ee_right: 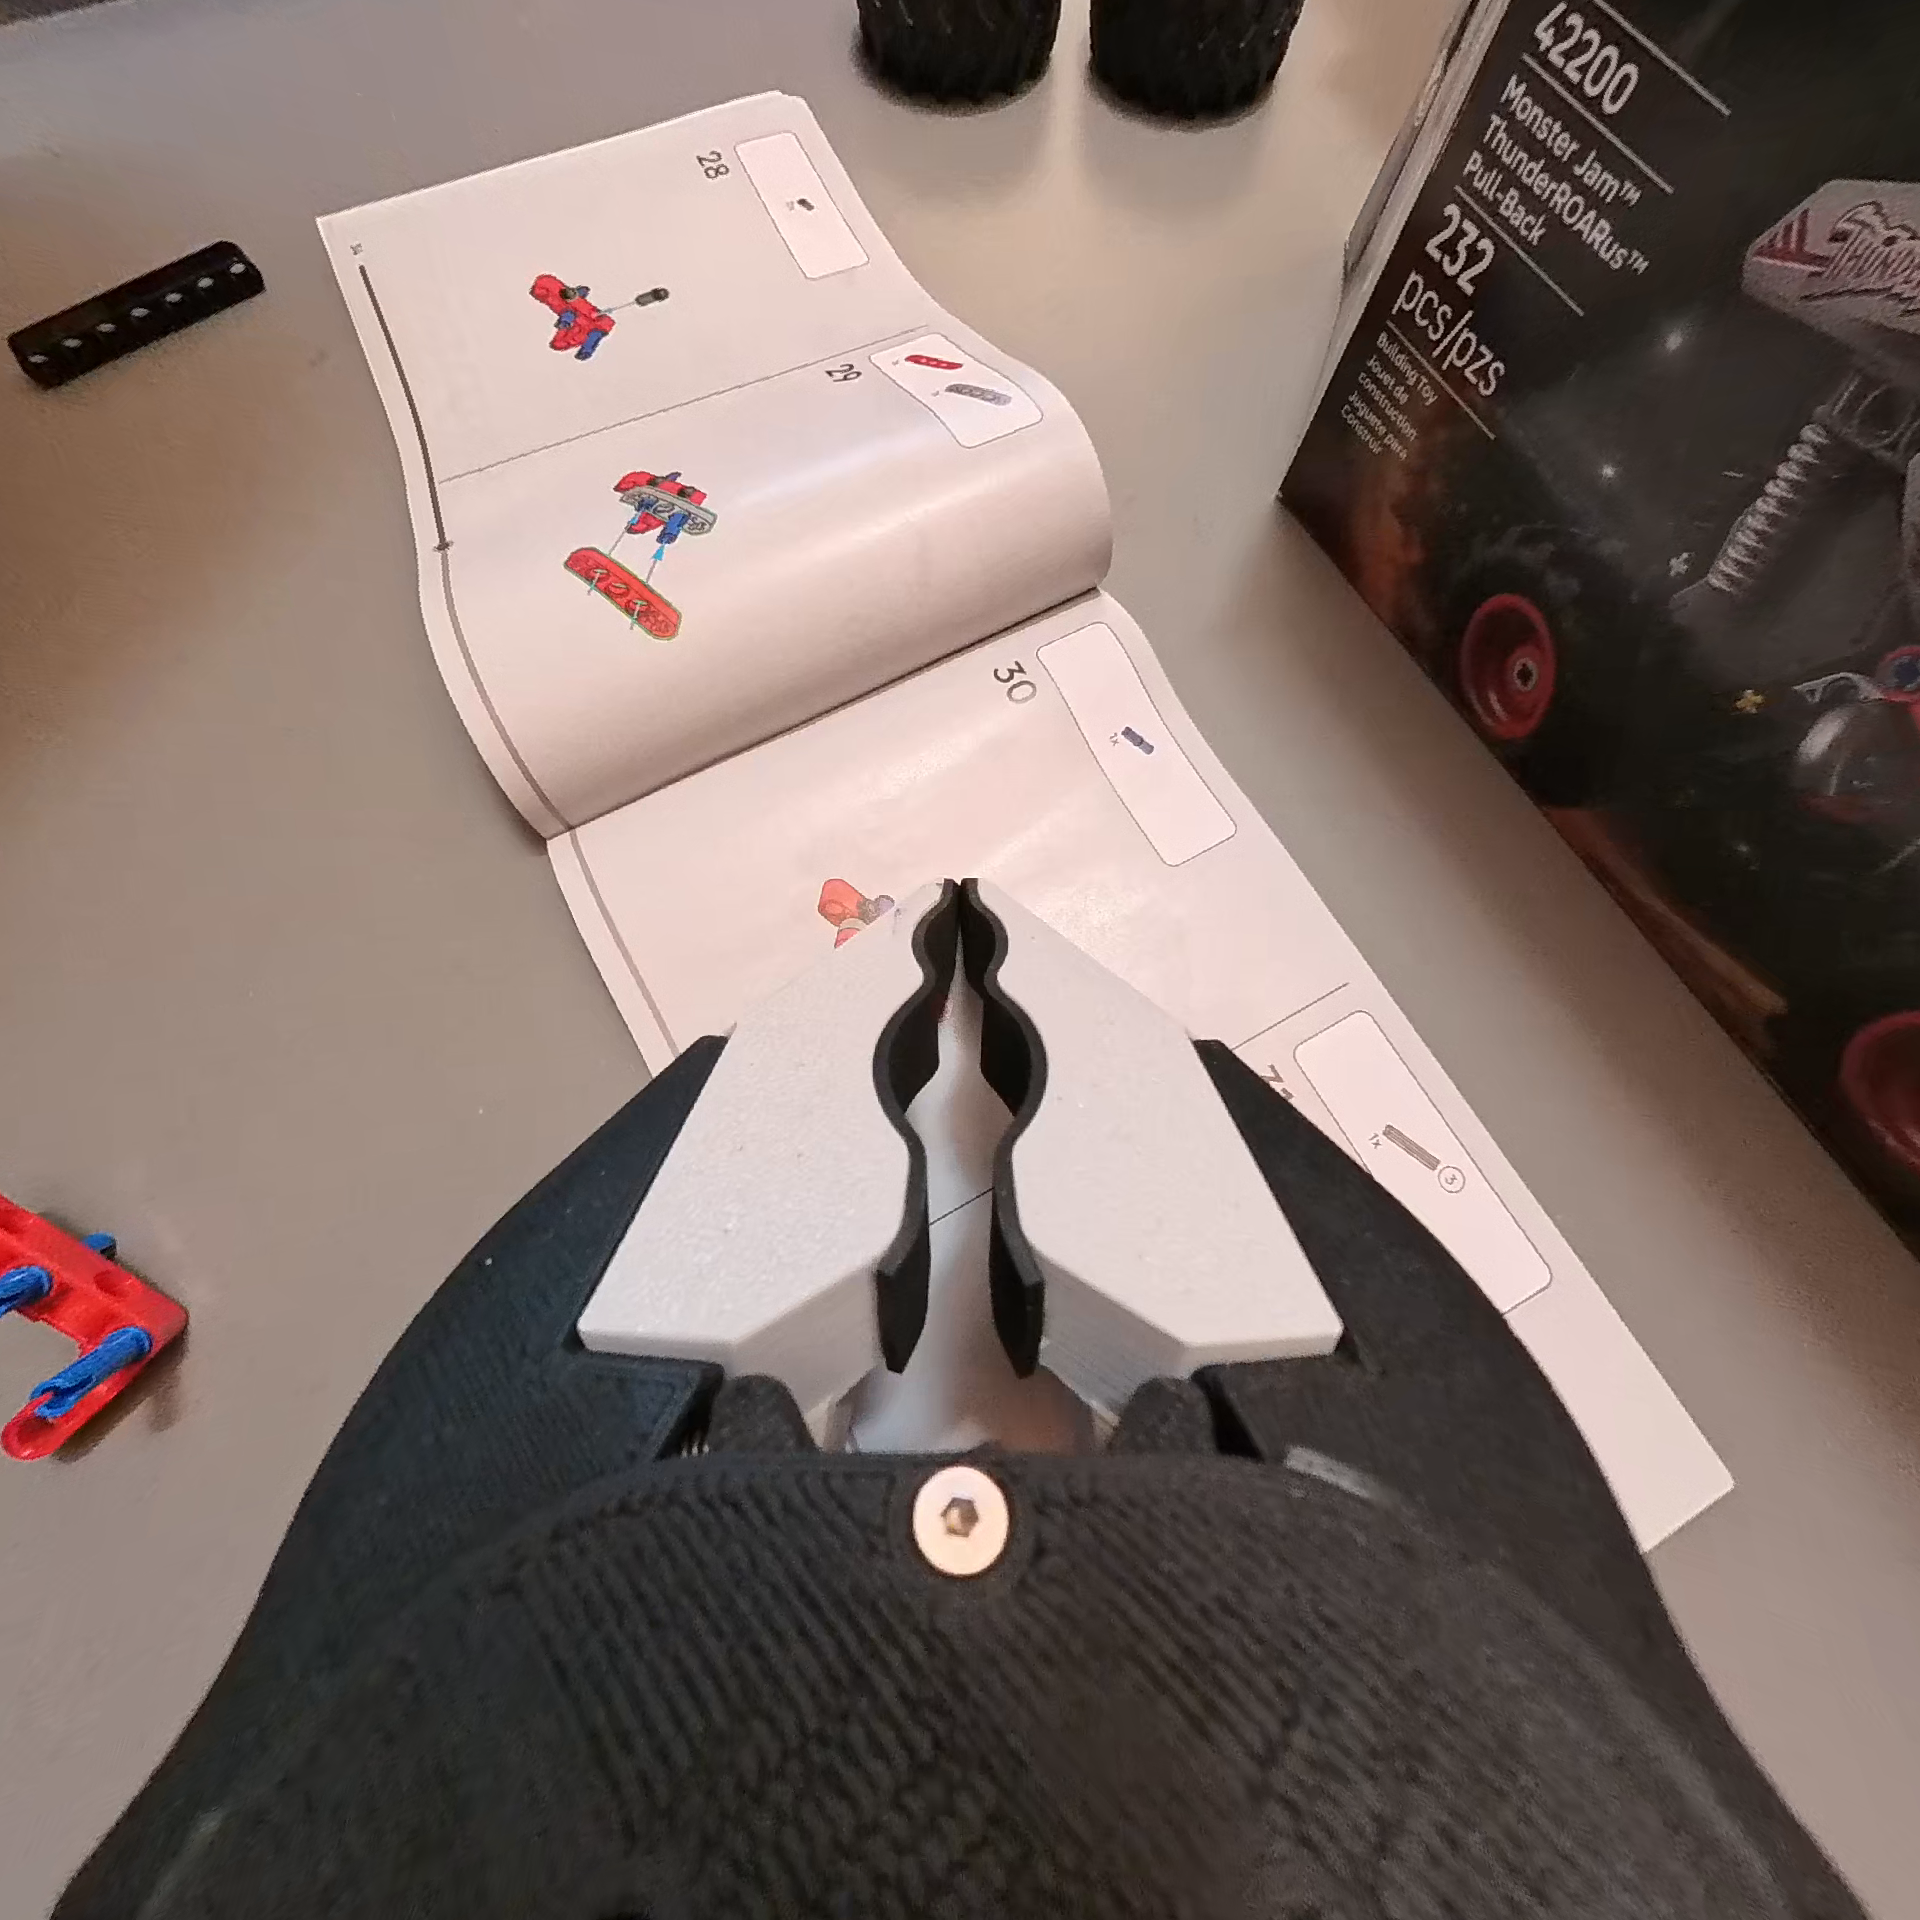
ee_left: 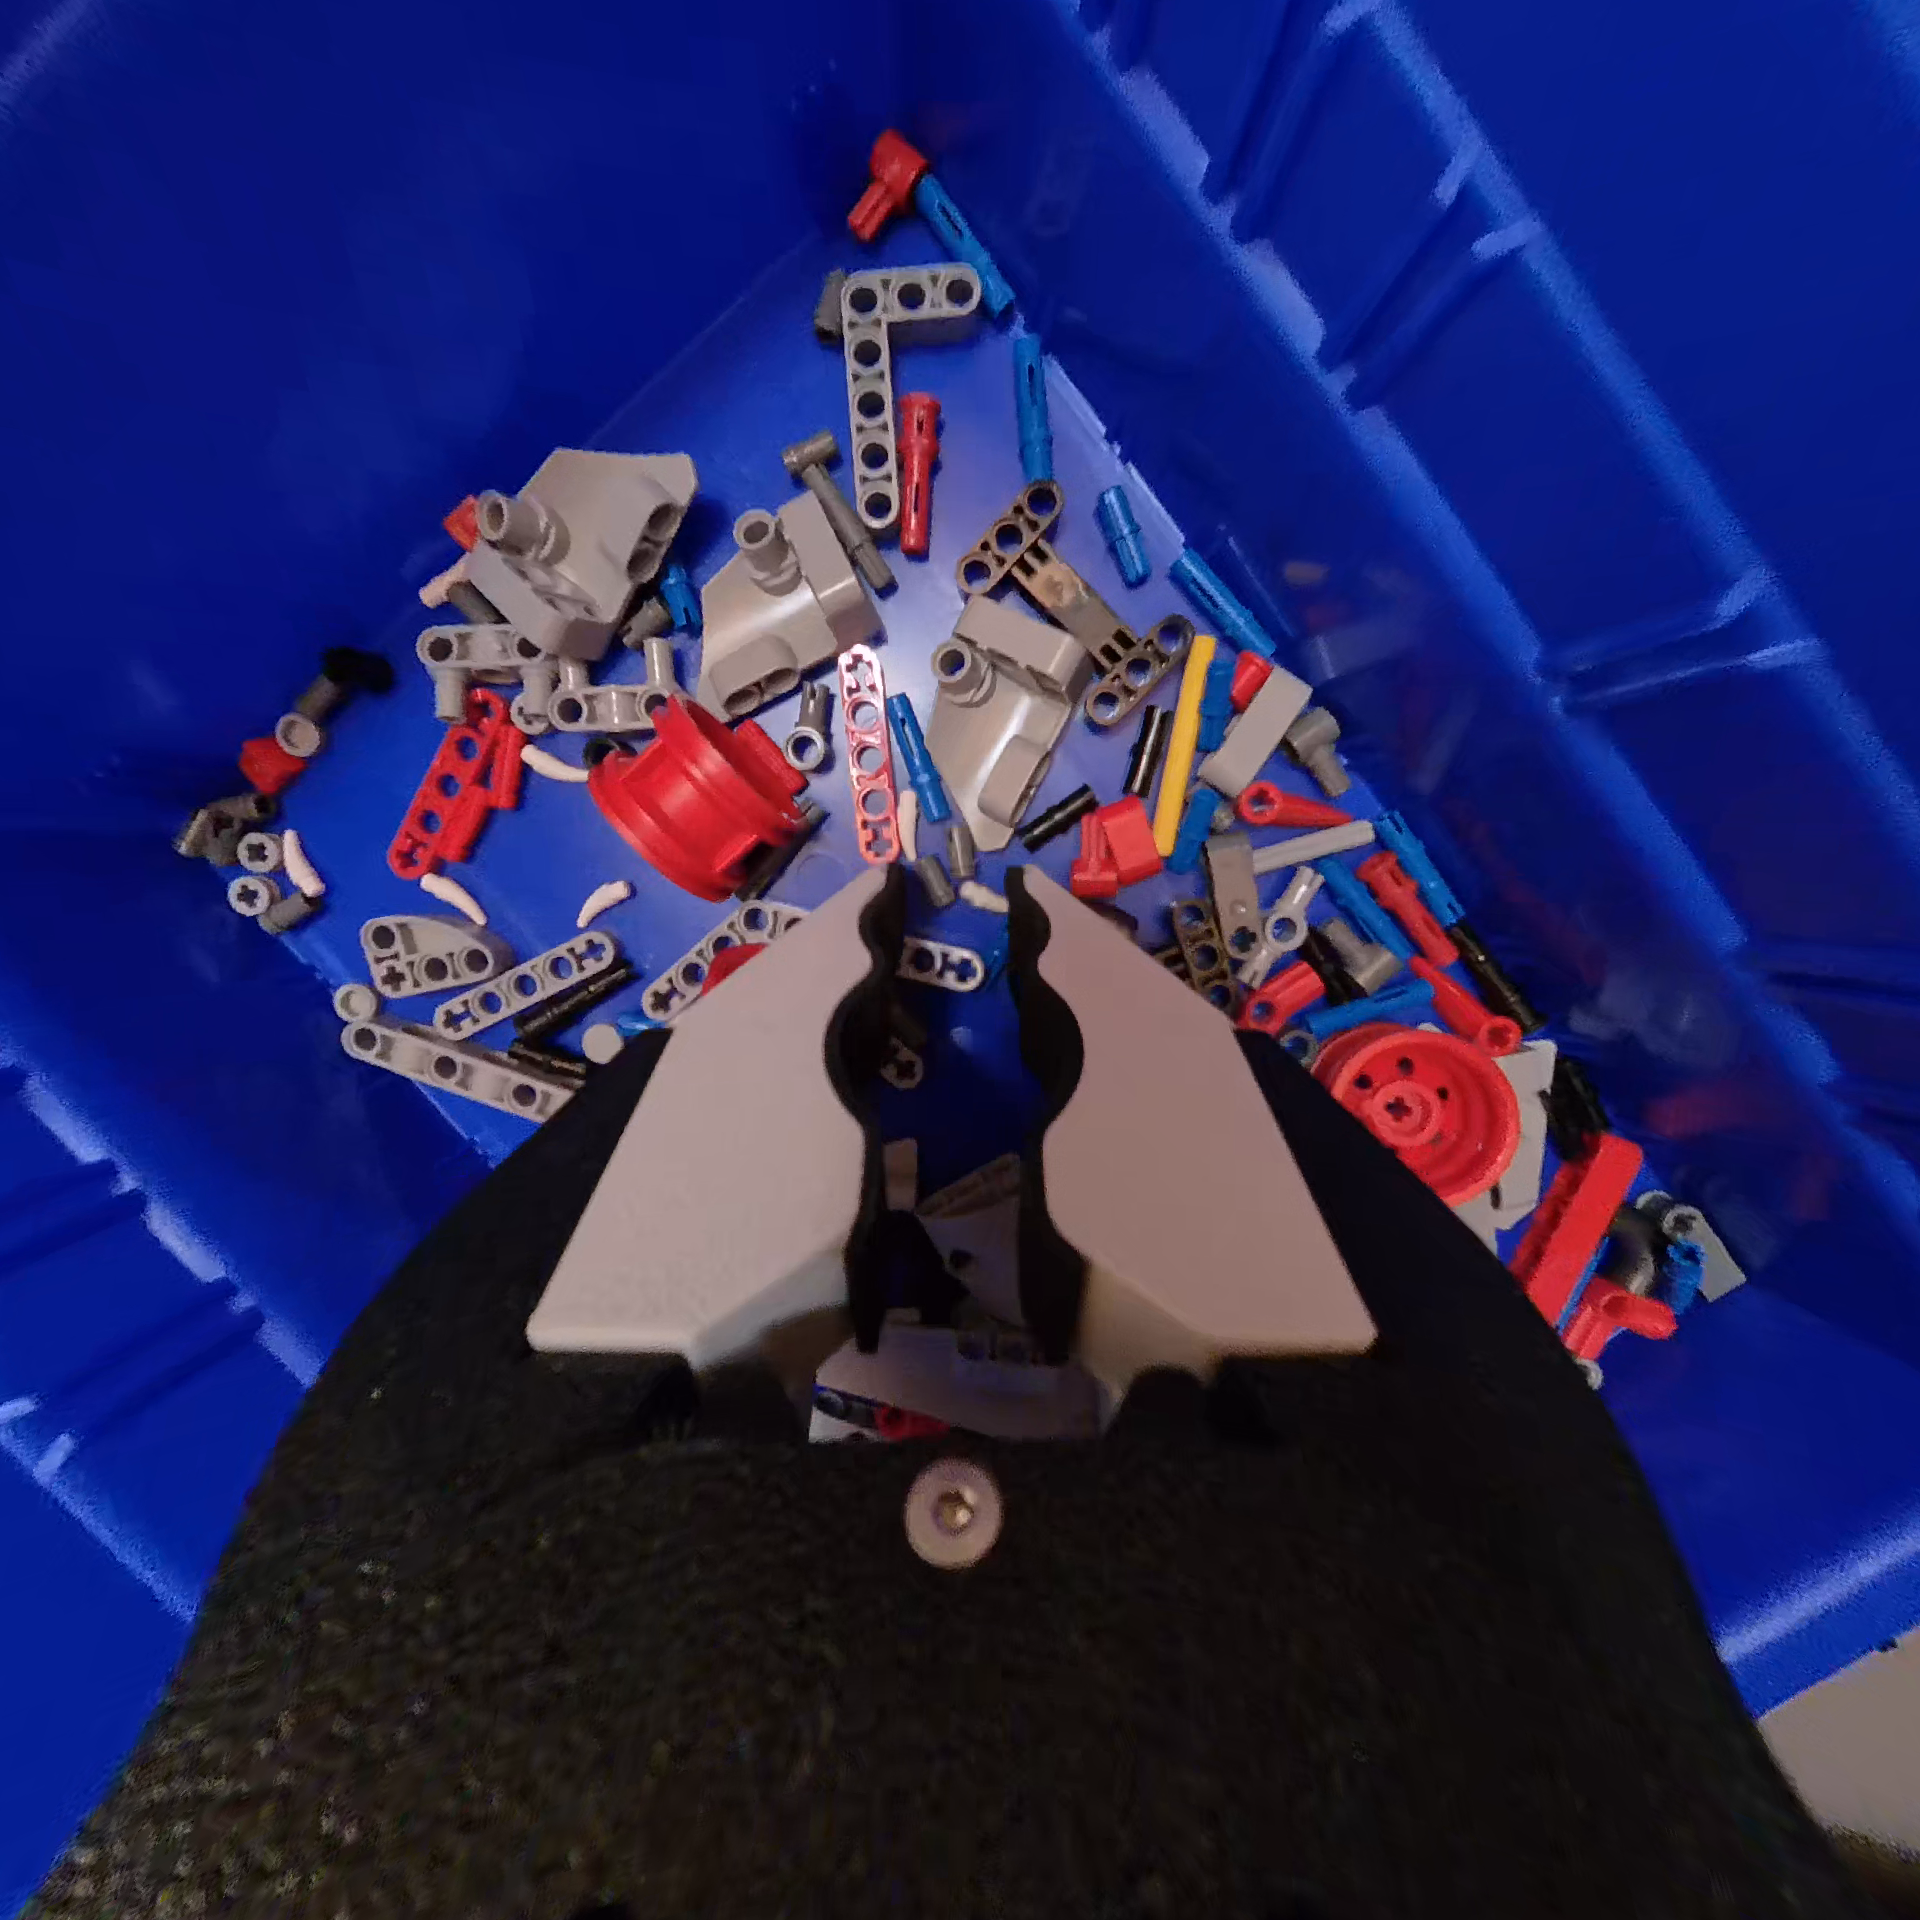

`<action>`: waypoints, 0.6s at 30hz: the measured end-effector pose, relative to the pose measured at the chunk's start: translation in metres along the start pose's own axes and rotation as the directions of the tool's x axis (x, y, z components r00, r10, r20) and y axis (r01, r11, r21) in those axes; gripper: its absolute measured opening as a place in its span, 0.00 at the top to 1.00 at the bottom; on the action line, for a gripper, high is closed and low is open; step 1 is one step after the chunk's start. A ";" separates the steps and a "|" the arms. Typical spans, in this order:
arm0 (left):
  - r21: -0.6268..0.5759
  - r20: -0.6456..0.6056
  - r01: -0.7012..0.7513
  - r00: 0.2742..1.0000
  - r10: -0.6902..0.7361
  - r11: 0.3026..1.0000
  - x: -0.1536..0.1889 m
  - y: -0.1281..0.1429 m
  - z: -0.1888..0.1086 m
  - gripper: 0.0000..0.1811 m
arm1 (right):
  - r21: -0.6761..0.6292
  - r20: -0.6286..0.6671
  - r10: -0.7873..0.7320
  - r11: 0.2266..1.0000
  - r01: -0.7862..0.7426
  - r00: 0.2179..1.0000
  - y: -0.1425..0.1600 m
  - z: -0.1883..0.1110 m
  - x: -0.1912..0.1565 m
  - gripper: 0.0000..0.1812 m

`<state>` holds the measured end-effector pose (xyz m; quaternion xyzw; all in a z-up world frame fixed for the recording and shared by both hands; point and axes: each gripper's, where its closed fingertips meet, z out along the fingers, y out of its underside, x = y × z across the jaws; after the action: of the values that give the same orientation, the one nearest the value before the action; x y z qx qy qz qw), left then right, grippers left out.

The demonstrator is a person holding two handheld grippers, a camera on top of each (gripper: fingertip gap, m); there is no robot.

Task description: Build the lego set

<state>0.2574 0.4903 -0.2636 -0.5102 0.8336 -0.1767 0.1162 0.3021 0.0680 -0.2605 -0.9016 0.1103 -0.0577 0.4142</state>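
In the left wrist view my left gripper (ee_left: 954, 883) is open and empty, held over a blue bin (ee_left: 312, 416) full of loose lego parts. Just past its tips lie small grey connectors (ee_left: 948, 868), a thin red beam (ee_left: 868, 753) and a red wheel hub (ee_left: 698, 795). Grey panels (ee_left: 1003, 727) and blue pins (ee_left: 920, 764) lie beyond. In the right wrist view my right gripper (ee_right: 958, 891) is shut and empty above the open instruction booklet (ee_right: 727, 499) on a grey table (ee_right: 208, 779). A red assembly with blue pins (ee_right: 73, 1340) lies at the left edge.
The set's dark box (ee_right: 1621, 520) stands at the right of the table. A black beam (ee_right: 135, 312) lies at the far left. Two black tyres (ee_right: 1070, 47) stand at the far edge. A second red wheel hub (ee_left: 1413, 1112) lies at the right of the bin. My right tips are about 45 centimeters from the red wheel hub (ee_left: 698, 795), my left tips only 4 centimeters.
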 end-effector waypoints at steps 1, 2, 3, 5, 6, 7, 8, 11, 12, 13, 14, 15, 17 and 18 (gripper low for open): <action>0.005 -0.011 0.003 1.000 -0.003 1.000 0.001 0.000 0.001 0.91 | 0.000 0.000 0.000 1.000 0.000 1.000 0.000 0.000 0.000 1.00; 0.020 -0.021 0.010 1.000 -0.010 1.000 0.002 -0.002 0.001 0.90 | 0.000 0.000 -0.001 1.000 0.001 1.000 0.000 0.000 0.000 1.00; 0.021 -0.023 0.017 1.000 -0.016 1.000 0.002 -0.002 0.001 0.90 | 0.000 -0.001 -0.001 1.000 0.001 1.000 0.000 0.000 0.000 1.00; 0.012 -0.014 0.019 1.000 -0.019 1.000 0.001 -0.001 0.001 0.90 | 0.000 -0.002 -0.002 1.000 0.002 1.000 0.000 0.000 0.000 1.00; 0.016 -0.012 0.022 1.000 -0.022 1.000 0.000 -0.002 0.002 0.90 | 0.000 -0.001 -0.001 1.000 0.001 1.000 0.000 0.000 0.000 1.00; 0.017 -0.011 0.032 0.999 -0.032 0.999 0.000 -0.002 0.002 0.90 | 0.000 -0.001 -0.001 1.000 0.001 1.000 0.000 0.000 0.000 1.00; 0.018 -0.014 0.046 0.999 -0.045 0.999 -0.001 -0.002 0.002 0.90 | 0.000 -0.001 -0.001 1.000 0.001 1.000 0.000 0.000 0.000 1.00; 0.022 -0.012 0.087 0.996 -0.087 0.996 -0.003 -0.002 0.002 0.93 | 0.000 -0.001 -0.002 1.000 0.002 1.000 0.000 0.000 0.000 1.00; 0.021 -0.006 0.097 0.995 -0.097 0.995 -0.004 -0.002 0.002 0.94 | 0.000 -0.002 -0.002 1.000 0.002 1.000 0.000 0.000 0.000 1.00; 0.019 0.003 0.104 0.995 -0.104 0.994 -0.005 -0.002 0.002 0.95 | 0.000 -0.002 -0.002 1.000 0.002 1.000 0.000 0.000 0.000 1.00; 0.019 0.012 0.108 0.994 -0.109 0.994 -0.005 -0.002 0.002 0.95 | 0.000 -0.002 -0.002 1.000 0.002 1.000 0.000 0.000 0.000 1.00; 0.018 0.020 0.107 0.994 -0.107 0.994 -0.005 -0.001 0.002 0.95 | 0.000 -0.002 -0.002 1.000 0.002 1.000 0.000 0.000 0.000 1.00; 0.016 0.037 0.087 0.995 -0.087 0.996 -0.005 -0.001 0.002 0.95 | 0.000 -0.002 -0.002 1.000 0.002 1.000 0.000 0.000 0.000 1.00; 0.016 0.042 0.072 0.996 -0.073 0.997 -0.004 0.000 0.001 0.95 | 0.000 -0.002 -0.002 1.000 0.002 1.000 0.000 0.000 0.000 1.00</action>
<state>0.2601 0.4936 -0.2646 -0.5429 0.8107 -0.1758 0.1310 0.3021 0.0679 -0.2605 -0.9017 0.1098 -0.0589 0.4140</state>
